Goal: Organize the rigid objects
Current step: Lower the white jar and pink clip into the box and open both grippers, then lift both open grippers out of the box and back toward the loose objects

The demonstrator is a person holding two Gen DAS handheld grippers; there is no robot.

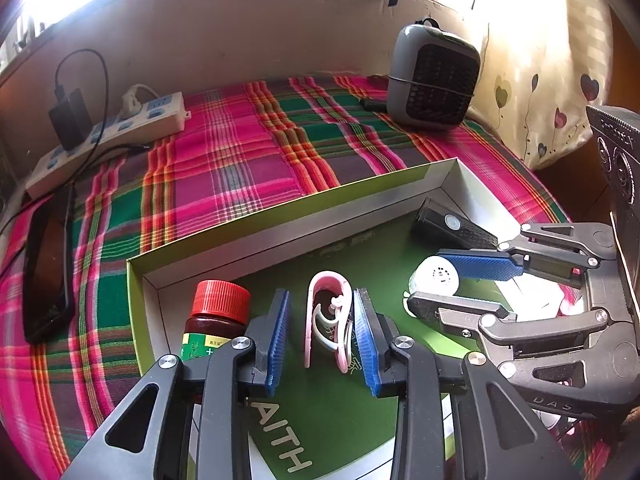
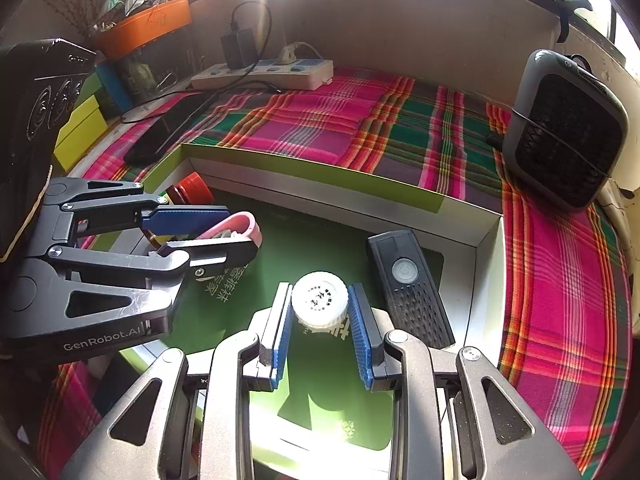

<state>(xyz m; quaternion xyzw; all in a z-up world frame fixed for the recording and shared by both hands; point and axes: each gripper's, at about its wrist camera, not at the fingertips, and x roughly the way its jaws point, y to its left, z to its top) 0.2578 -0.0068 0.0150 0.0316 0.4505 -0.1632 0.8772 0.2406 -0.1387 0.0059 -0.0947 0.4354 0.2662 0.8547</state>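
Plaid-covered bench (image 1: 240,152) carrying a grey fan heater (image 1: 434,80), a white power strip (image 1: 108,136) and a shallow green-floored box (image 1: 288,220). Inside the box: a black remote-like device (image 2: 408,284), a red-capped brown bottle (image 1: 218,312) in the corner, a pink clip (image 1: 328,320) and a white ribbed-cap bottle (image 2: 319,298). Left claw (image 1: 322,324) stands parted around the pink clip, pads clear of it; right claw (image 2: 319,312) brackets the white cap, contact uncertain.
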